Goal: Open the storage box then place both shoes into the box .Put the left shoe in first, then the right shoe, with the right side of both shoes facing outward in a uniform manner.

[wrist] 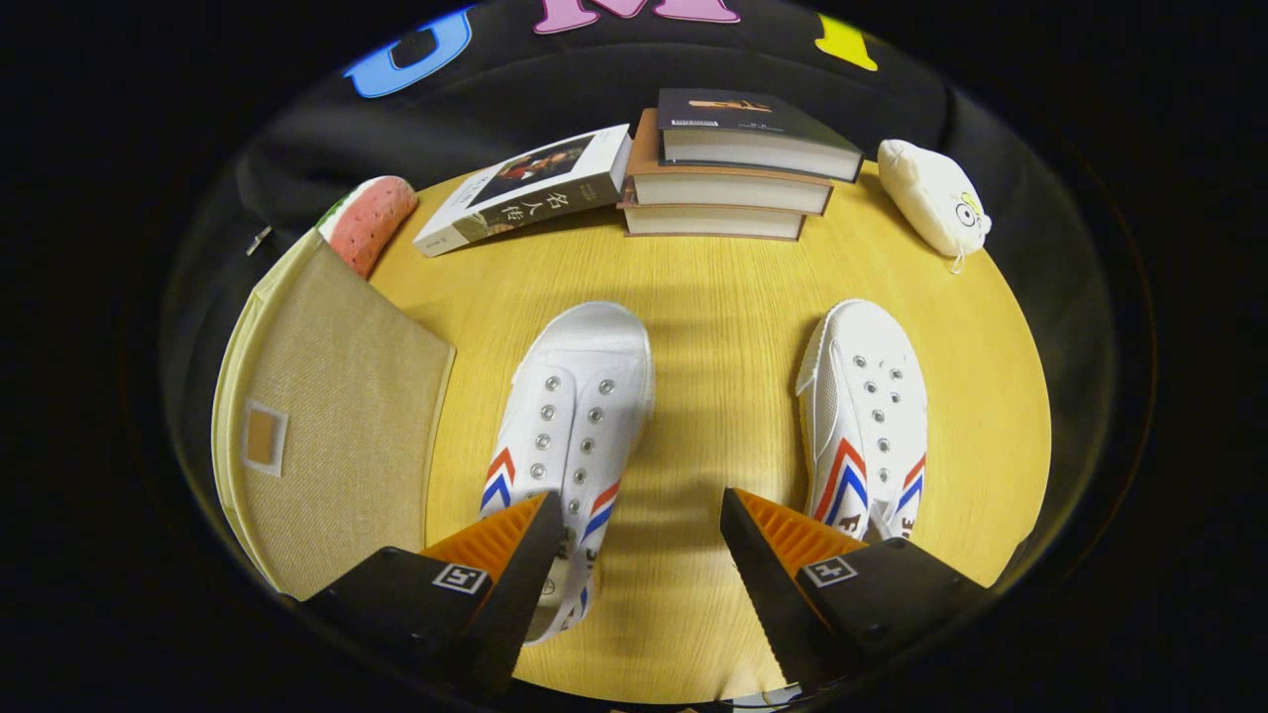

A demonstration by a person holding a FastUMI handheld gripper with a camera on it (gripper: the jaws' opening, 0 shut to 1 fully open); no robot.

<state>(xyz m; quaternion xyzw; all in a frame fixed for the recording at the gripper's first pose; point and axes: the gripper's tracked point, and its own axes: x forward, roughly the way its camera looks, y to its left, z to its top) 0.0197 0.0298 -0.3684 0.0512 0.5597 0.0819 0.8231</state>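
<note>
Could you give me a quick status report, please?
Gripper open, holding nothing. Storage box closed, beside left shoe; right shoe apart. Nothing blocking; books beyond.

On the round yellow wooden table (pixel 733 297), a stack of three thick books (pixel 733 173) sits at the far edge. A single white-covered paperback (pixel 525 190) lies just beside it, a cream plush pouch (pixel 931 196) on the other side, and a pink strawberry-patterned cushion (pixel 371 220) near the paperback.

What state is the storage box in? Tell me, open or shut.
Shut: the storage box has its fabric lid flat across the top, left of the open tongs; both shoes sit outside.
</note>
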